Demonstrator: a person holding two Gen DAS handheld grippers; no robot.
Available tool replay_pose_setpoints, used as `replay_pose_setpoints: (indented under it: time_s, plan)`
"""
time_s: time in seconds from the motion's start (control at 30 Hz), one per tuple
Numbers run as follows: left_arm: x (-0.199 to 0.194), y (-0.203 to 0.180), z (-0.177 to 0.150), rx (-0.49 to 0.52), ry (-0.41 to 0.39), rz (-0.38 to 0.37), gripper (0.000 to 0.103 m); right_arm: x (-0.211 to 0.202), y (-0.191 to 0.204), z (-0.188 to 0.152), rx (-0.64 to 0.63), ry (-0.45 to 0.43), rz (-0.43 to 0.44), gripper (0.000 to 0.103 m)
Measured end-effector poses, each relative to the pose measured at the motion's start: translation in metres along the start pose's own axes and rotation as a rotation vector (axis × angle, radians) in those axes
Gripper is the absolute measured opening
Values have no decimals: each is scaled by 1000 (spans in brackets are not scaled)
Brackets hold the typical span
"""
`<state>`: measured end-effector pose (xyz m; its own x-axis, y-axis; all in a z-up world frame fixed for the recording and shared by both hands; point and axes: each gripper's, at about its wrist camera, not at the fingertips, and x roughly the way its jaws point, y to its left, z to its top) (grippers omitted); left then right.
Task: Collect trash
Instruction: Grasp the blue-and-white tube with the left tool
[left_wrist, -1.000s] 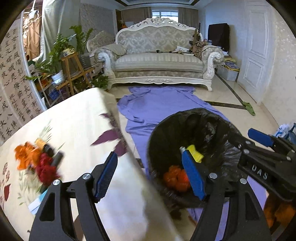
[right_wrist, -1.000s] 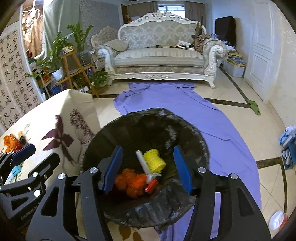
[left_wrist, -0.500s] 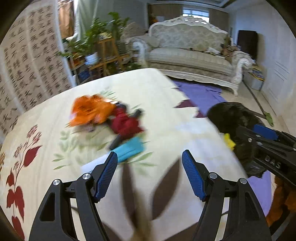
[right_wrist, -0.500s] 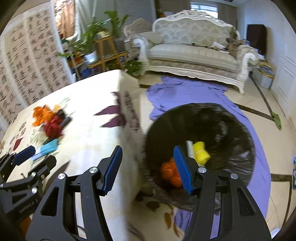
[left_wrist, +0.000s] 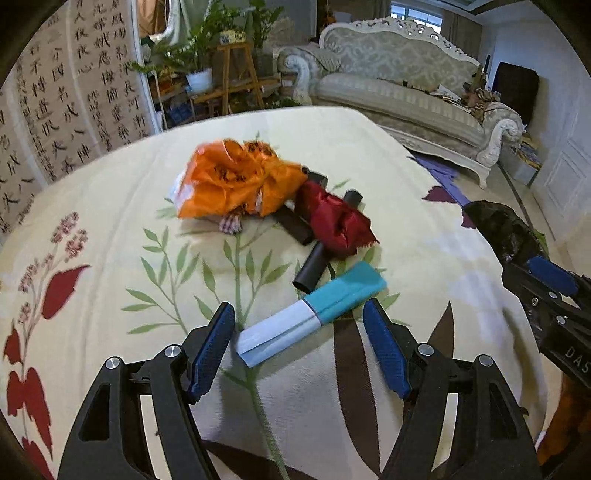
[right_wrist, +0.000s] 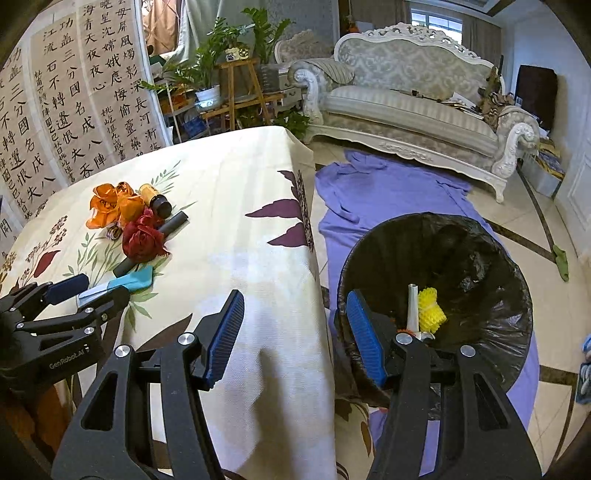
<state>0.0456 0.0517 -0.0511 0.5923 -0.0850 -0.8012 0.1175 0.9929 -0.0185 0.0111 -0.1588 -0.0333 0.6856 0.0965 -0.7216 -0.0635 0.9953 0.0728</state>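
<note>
A pile of trash lies on the floral tablecloth (left_wrist: 110, 206): an orange crumpled bag (left_wrist: 236, 181), a red crumpled wrapper (left_wrist: 336, 221), black tubes (left_wrist: 314, 264) and a teal-and-white packet (left_wrist: 310, 314). My left gripper (left_wrist: 299, 343) hovers open just short of the packet, nothing between its fingers. My right gripper (right_wrist: 291, 332) is open and empty over the table's edge, beside the black-lined trash bin (right_wrist: 480, 266) on the floor. Inside the bin lie a yellow net (right_wrist: 430, 310), a white tube (right_wrist: 412, 306) and orange scraps. The pile also shows in the right wrist view, with the red wrapper (right_wrist: 142, 240) at the left.
A purple cloth (right_wrist: 388, 188) is spread on the tiled floor under the bin. An ornate sofa (right_wrist: 406, 99) stands behind, a plant stand (right_wrist: 236, 92) and a calligraphy screen (right_wrist: 74, 99) at the left. The right gripper's body (left_wrist: 554, 306) sits at the right of the left wrist view.
Both grippers swung left from over the bin toward the table. The left one now faces the trash pile; the right one straddles the table edge and bin. Both jaws stayed as wide as before.
</note>
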Motion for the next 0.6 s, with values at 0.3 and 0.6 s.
replay_pose_setpoints:
  time_s: [0.3, 0.6]
  plan:
    - [-9, -10, -10, 25, 9, -28, 70, 1, -1, -1, 2, 6, 0, 57]
    - [-14, -19, -15, 2, 13, -38, 69, -5, -9, -10, 22, -6, 11, 57]
